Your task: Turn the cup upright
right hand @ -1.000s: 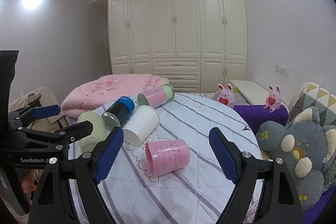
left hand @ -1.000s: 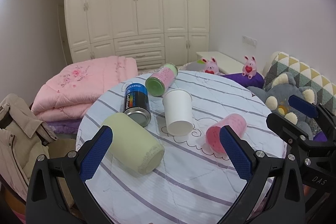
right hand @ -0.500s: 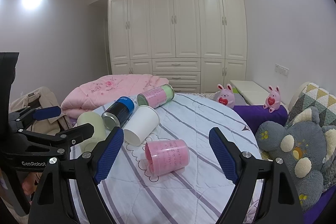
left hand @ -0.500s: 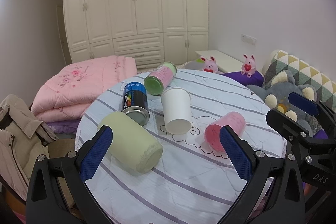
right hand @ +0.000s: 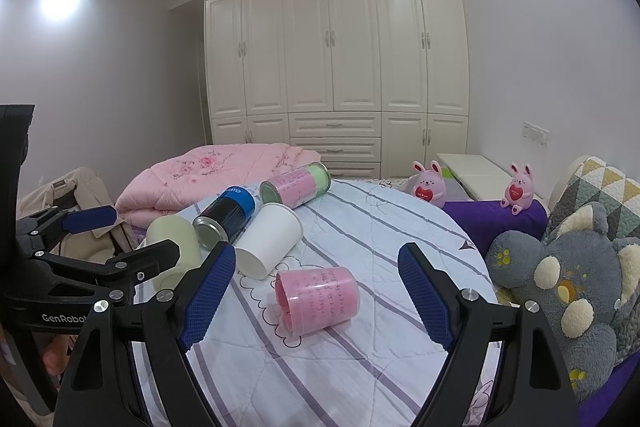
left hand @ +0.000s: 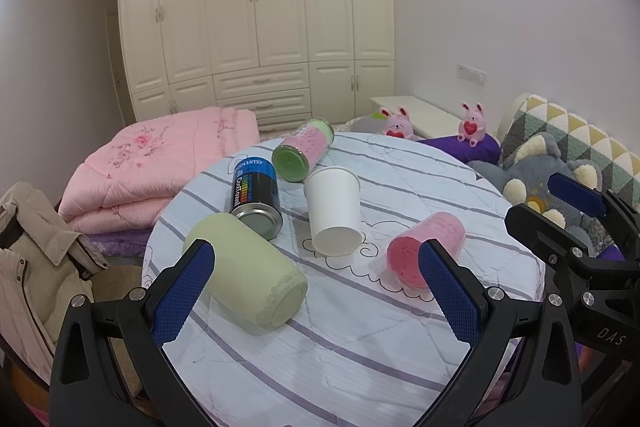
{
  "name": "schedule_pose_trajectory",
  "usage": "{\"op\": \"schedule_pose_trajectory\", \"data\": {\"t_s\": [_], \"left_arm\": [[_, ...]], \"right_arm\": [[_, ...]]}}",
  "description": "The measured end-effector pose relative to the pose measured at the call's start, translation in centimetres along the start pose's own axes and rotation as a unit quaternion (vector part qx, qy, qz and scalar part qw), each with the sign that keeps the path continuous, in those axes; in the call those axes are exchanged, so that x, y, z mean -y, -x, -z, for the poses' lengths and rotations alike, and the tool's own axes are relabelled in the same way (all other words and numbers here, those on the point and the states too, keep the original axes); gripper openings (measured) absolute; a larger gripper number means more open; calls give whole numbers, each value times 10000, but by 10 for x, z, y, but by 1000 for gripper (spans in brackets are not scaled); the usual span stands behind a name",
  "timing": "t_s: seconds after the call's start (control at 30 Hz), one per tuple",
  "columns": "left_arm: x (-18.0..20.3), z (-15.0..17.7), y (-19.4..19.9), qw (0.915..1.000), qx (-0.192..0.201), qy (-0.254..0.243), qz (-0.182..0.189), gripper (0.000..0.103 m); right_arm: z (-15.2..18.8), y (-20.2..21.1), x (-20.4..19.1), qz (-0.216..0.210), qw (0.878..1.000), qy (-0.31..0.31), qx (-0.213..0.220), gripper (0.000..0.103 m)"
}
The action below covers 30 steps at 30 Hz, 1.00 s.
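Round table (left hand: 360, 367), striped cloth: carries 5 containers, all lying on their sides. Your left gripper (left hand: 316, 291) and right gripper (right hand: 316, 299): jaws wide apart, holding nothing. Pale green cup (left hand: 244, 279), white paper cup (left hand: 334, 211), pink cup (right hand: 318, 297) nearest your right gripper.

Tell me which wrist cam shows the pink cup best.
Right wrist: the pink cup lies on its side, unobstructed, centred between the open right gripper fingers, open mouth and printed wall both visible. In the left wrist view the pink cup sits off to the right, its mouth partly covered by a blue finger pad.
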<state>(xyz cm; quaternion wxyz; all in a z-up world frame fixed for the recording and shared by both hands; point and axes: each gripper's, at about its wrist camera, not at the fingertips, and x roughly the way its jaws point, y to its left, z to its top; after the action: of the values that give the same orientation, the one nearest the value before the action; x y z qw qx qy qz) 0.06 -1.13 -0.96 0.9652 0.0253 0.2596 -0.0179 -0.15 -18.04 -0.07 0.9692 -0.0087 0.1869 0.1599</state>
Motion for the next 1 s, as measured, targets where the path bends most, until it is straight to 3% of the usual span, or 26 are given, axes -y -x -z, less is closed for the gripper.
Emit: {"op": "schedule_pose_trajectory", "data": {"t_s": [0.57, 0.87, 1.0], "left_arm": [[-2, -1, -3, 10000, -22, 5, -20, 103], [-36, -14, -22, 9993, -159, 267, -226, 103], [-57, -21, -35, 9981, -258, 455, -321, 103]], "right_arm": [[-2, -8, -1, -31, 9999, -107, -96, 85], [-9, -41, -6, -211, 9975, -397, -540, 85], [-13, -68, -2, -264, 9899, -913, -1053, 85]]}}
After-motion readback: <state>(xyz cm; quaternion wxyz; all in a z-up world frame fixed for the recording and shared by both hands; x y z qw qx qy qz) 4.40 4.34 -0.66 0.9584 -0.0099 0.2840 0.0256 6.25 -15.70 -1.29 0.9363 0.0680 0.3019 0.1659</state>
